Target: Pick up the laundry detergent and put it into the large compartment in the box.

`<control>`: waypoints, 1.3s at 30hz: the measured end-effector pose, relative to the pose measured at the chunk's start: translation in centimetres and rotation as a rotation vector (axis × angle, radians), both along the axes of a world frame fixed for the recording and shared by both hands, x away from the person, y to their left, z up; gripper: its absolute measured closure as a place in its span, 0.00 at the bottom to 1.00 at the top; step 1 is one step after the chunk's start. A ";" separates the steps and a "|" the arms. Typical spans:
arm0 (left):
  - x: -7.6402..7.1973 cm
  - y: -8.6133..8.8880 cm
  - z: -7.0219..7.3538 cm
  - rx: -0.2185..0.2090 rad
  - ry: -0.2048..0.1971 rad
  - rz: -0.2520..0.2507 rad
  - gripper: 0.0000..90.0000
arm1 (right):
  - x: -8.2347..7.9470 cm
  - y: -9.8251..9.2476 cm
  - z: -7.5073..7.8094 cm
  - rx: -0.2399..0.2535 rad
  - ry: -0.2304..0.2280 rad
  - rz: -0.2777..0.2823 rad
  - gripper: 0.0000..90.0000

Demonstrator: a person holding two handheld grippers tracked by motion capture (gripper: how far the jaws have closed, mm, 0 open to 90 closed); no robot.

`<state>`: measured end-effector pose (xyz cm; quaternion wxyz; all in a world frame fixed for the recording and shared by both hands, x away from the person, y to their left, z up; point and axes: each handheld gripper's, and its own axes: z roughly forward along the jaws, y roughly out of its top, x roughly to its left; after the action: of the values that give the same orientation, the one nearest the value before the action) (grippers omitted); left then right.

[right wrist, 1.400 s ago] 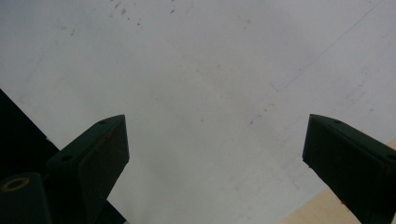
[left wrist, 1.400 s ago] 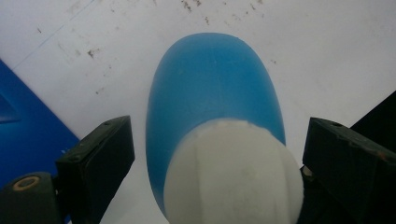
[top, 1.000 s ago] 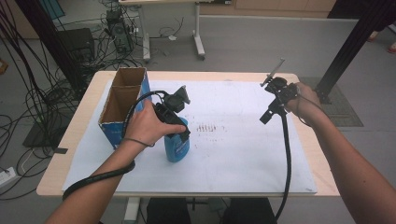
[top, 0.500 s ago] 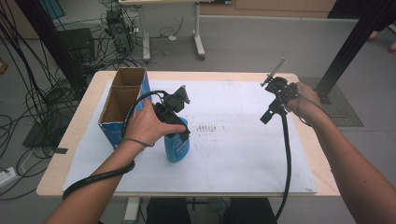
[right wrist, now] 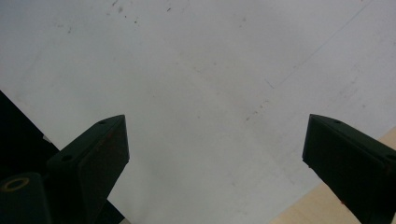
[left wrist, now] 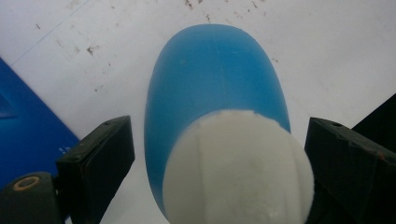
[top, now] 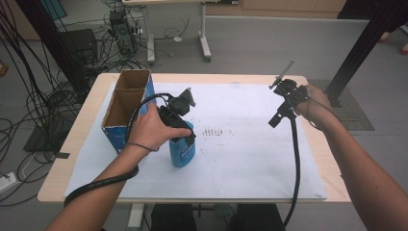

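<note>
A blue plastic bottle (top: 183, 151) with a white cap (left wrist: 238, 168) stands upright on the white sheet (top: 250, 154), just right of the blue box. My left gripper (top: 180, 132) points down over it, with one jaw on each side of the cap. In the left gripper view (left wrist: 219, 158) a strip of sheet shows between the left jaw and the bottle (left wrist: 215, 79), so the jaws are open around it. My right gripper (top: 281, 108) hangs above the sheet's far right part. Its jaws (right wrist: 215, 154) are open with nothing between them.
An open-topped blue cardboard box (top: 126, 101) with two compartments stands at the table's left, close to the bottle; its blue wall (left wrist: 23, 126) is in the left gripper view. Bare wooden table edge (top: 317, 144) runs along the right. Cables trail from both grippers.
</note>
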<state>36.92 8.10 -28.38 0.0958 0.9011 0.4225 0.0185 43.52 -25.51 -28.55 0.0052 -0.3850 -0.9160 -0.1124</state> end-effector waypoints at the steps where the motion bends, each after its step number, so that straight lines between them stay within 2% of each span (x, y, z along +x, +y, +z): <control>1: 0.0 0.0 0.0 0.002 0.000 0.000 0.11 | 0.0 0.0 0.0 -0.001 0.000 0.000 0.07; 39: -0.1 0.2 0.1 -0.005 -0.001 0.004 0.10 | -0.1 0.0 0.0 0.003 0.002 0.002 0.07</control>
<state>36.83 8.32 -28.31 0.0983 0.8999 0.4244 0.0177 43.45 -25.51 -28.54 0.0070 -0.3844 -0.9161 -0.1134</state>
